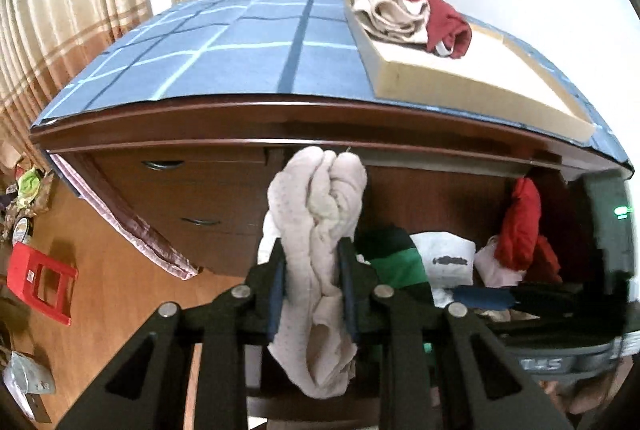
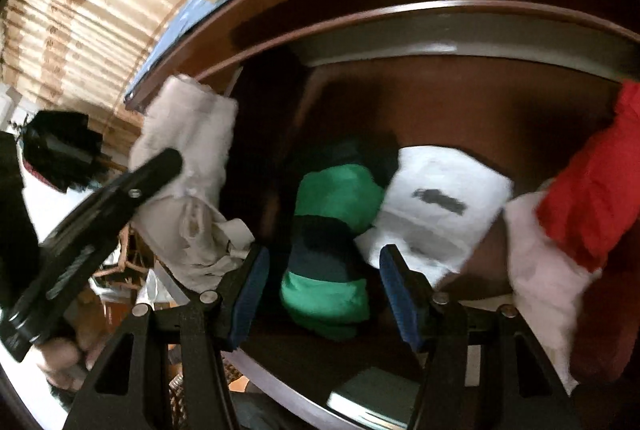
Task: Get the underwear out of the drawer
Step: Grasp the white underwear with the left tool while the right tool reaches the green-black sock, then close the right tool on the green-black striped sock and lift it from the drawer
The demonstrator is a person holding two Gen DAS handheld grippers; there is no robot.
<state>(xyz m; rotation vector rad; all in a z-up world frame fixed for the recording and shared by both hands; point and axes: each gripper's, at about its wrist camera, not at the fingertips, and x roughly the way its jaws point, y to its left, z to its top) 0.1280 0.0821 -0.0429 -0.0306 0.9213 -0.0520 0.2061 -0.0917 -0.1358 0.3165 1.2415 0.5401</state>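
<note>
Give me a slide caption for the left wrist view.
Left gripper lifts pale underwear clear of the open drawer.

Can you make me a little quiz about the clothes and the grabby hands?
1. True or false: the left gripper is squeezing a pale piece of underwear.
2. What lies between the open fingers of the right gripper? A) a red stool B) a green and dark striped garment C) a bottle
3. Fill in: on the blue checked desk top, a flat tan box holds beige and ____ clothes.

Key: 1 true; 2 B; 3 red.
</note>
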